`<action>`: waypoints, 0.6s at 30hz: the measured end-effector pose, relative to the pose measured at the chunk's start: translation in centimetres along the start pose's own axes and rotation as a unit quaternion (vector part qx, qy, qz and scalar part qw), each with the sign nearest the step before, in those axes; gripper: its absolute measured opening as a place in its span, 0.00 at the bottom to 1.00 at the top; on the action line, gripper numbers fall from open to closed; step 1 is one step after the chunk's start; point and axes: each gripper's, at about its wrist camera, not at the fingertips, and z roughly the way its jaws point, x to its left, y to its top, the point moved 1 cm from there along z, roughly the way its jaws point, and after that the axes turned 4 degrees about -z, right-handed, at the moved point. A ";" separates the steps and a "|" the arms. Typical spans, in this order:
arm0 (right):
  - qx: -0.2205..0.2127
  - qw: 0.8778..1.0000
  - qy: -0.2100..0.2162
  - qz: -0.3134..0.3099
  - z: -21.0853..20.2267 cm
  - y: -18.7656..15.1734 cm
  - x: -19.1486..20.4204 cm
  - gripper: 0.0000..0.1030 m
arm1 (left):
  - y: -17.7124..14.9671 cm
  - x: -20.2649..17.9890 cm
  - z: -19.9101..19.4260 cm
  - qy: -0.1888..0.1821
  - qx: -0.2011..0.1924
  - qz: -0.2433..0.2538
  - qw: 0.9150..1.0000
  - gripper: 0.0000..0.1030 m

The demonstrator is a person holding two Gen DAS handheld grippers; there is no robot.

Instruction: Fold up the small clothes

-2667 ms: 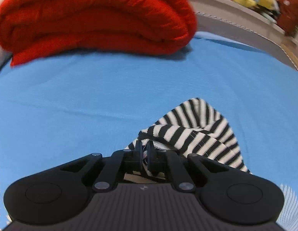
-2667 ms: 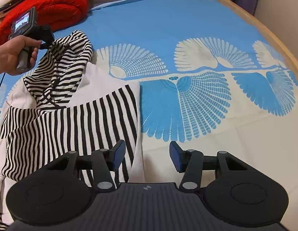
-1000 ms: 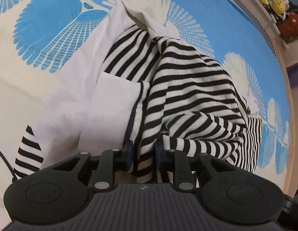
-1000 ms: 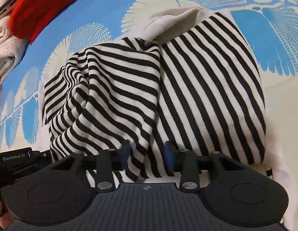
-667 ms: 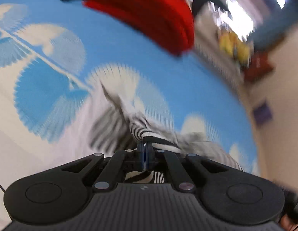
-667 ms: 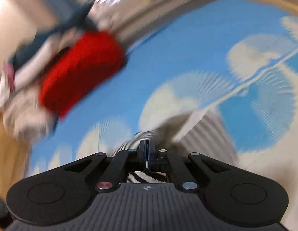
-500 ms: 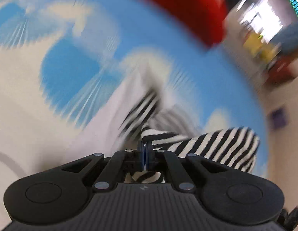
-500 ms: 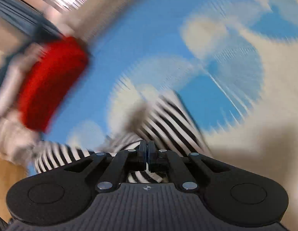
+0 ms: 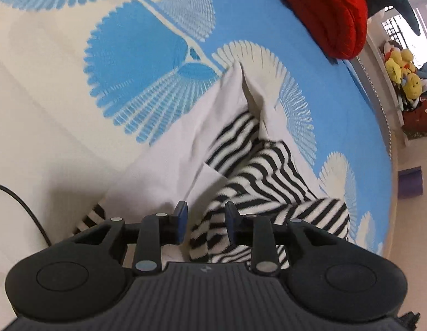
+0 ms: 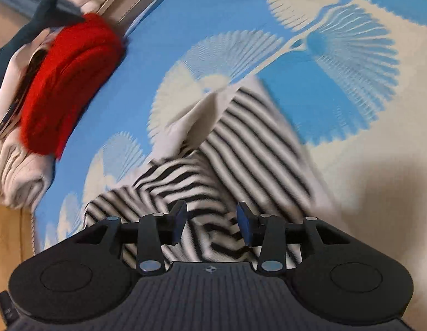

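A small black-and-white striped garment (image 9: 268, 176) with plain white panels lies rumpled on the blue and cream bed cover (image 9: 136, 49). My left gripper (image 9: 204, 222) is open just above its near striped edge, with cloth showing between the jaws but not pinched. The garment also shows in the right wrist view (image 10: 241, 149), slightly blurred. My right gripper (image 10: 212, 222) is open over the striped folds, with the jaws wide apart and nothing held.
A folded red knit (image 9: 323, 8) lies at the far side of the bed; it also shows in the right wrist view (image 10: 67, 82) beside folded pale clothes (image 10: 17, 176). Stuffed toys (image 9: 403, 69) sit on a shelf. A black cable (image 9: 26, 209) runs at left.
Both grippers were shut on the striped garment half a second ago and lifting it. Now both have opened and let it go, and the cloth lies on the bed.
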 end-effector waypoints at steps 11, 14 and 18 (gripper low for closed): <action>-0.075 0.996 -0.044 -0.010 -1.7 1.1 -0.1 0.03 | -1.0 -3.4 -1.5 -0.045 -0.064 0.087 0.993 0.01; -0.053 0.996 -0.070 0.009 -1.0 1.1 -1.9 0.03 | -0.9 -2.3 0.5 0.022 -0.027 0.084 0.996 0.03; 0.009 0.994 -0.097 0.041 1.6 -0.1 -3.0 0.31 | -1.1 -1.0 1.8 0.060 -0.011 0.053 0.997 0.17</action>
